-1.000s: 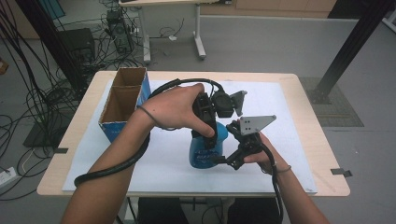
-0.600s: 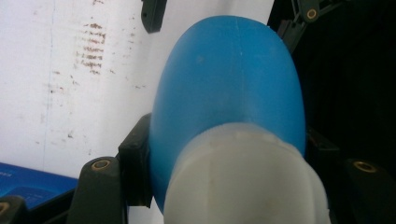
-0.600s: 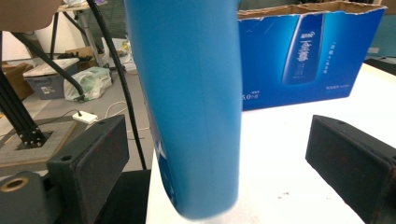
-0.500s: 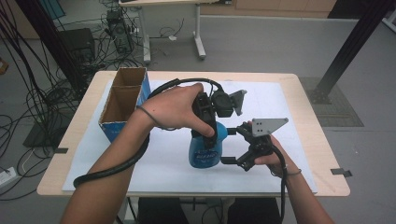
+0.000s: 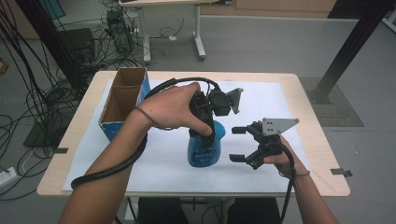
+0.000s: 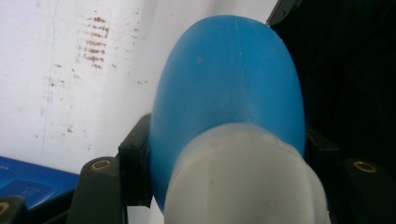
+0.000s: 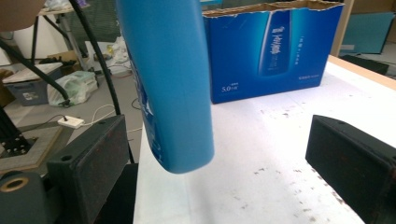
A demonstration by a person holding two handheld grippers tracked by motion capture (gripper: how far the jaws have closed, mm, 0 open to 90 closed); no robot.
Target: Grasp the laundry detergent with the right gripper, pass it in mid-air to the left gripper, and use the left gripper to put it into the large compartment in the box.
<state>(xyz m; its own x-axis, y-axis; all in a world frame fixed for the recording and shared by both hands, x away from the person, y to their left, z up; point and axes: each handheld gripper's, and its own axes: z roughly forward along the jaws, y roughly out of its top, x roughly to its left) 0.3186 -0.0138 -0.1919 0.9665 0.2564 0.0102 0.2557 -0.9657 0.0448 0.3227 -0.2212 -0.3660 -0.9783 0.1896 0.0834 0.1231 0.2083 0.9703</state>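
Observation:
A blue bottle (image 5: 204,149) with a white cap (image 6: 243,182) hangs tilted above the white sheet, label side toward me. My left gripper (image 5: 207,129) points down and is shut on its neck just under the cap; in the left gripper view the black jaws press both sides of the blue bottle (image 6: 229,84). My right gripper (image 5: 235,144) stands open to the right of the bottle, a short gap away, with nothing between its fingers. In the right gripper view the blue bottle (image 7: 168,84) hangs ahead of the right gripper (image 7: 219,158), toward the left jaw, its base off the table.
An open blue cardboard box (image 5: 122,100) stands at the table's far left, also seen as the blue box (image 7: 275,46) behind the bottle. The white sheet (image 5: 261,100) covers most of the table (image 5: 322,140). Cables and stands crowd the floor to the left.
My right gripper has drawn back to the right, away from the bottle's lower part. The left gripper and the bottle have stayed in place.

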